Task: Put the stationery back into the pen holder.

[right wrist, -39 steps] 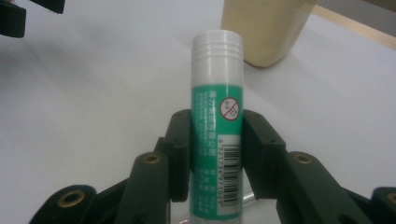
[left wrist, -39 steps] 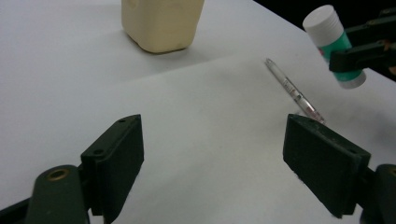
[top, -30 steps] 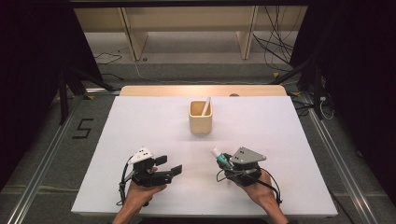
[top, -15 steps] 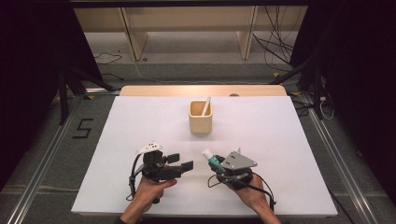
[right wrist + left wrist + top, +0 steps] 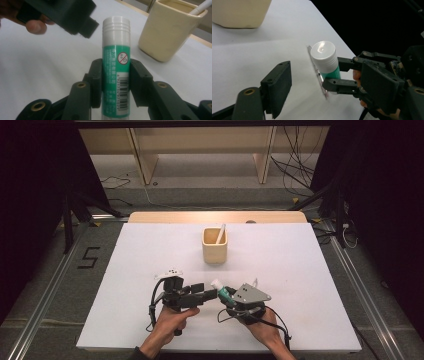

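Gripping the glue stick [image 5: 115, 75] by its green body, the right gripper [image 5: 231, 296] holds it just above the near table [image 5: 125, 310], white cap [image 5: 323, 53] aimed at the left gripper [image 5: 294, 82]. Left jaws stand apart and have just been closing slightly, cap not yet between them. Judgement: cap removal is next. Left jaws should straddle the ribbed cap squarely, clamp on the cap alone, then pull along the stick's axis while the right stays firm. Cup [image 5: 215, 246] stands well apart.
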The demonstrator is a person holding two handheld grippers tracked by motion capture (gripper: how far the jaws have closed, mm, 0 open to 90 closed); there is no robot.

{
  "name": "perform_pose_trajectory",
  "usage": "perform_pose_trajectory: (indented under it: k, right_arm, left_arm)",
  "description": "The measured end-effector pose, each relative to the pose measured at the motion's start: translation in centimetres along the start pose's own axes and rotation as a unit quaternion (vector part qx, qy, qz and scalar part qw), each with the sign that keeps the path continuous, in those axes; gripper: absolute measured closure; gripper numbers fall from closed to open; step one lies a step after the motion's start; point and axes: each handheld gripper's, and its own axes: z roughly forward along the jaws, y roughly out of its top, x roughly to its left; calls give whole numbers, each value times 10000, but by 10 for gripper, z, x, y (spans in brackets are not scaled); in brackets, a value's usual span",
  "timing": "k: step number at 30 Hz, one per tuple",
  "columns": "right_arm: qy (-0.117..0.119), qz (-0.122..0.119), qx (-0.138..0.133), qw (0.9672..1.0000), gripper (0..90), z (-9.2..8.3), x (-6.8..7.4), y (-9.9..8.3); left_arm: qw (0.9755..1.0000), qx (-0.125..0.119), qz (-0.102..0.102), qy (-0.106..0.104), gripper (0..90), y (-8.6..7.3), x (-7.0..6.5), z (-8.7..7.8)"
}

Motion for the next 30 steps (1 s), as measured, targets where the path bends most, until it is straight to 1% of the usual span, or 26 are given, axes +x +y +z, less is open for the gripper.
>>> perform_pose_trajectory:
  k: [2,5,7,11,19,21,26,30]
  right_arm:
    - [-18,4,-47,10000,659,0,0,0]
    - [-9,60,-87,9999,659,0,0,0]
    - [23,91,-97,9999,659,0,1,0]
    - [57,81,-85,9999,659,1,2,1]
    - [120,86,-105,9998,659,3,5,0]
    - [135,108,-102,9998,659,3,6,0]
    - [168,123,-102,9997,659,3,6,0]
    - [183,142,-97,9997,659,4,7,0]
  left_arm:
    - [10000,-21,-14,-2,270,0,0,3]
    - [9999,-75,-100,-18,297,-1,1,5]
    - [9999,-89,-123,-28,313,-1,1,7]
    - [9997,-158,-185,-63,351,-3,1,10]
    - [9994,-258,-199,-89,440,-5,1,13]
    - [9993,-274,-240,-82,463,-6,3,13]
    - [9990,-293,-308,-165,513,-8,6,15]
    - [9989,-297,-303,-210,546,-9,6,16]
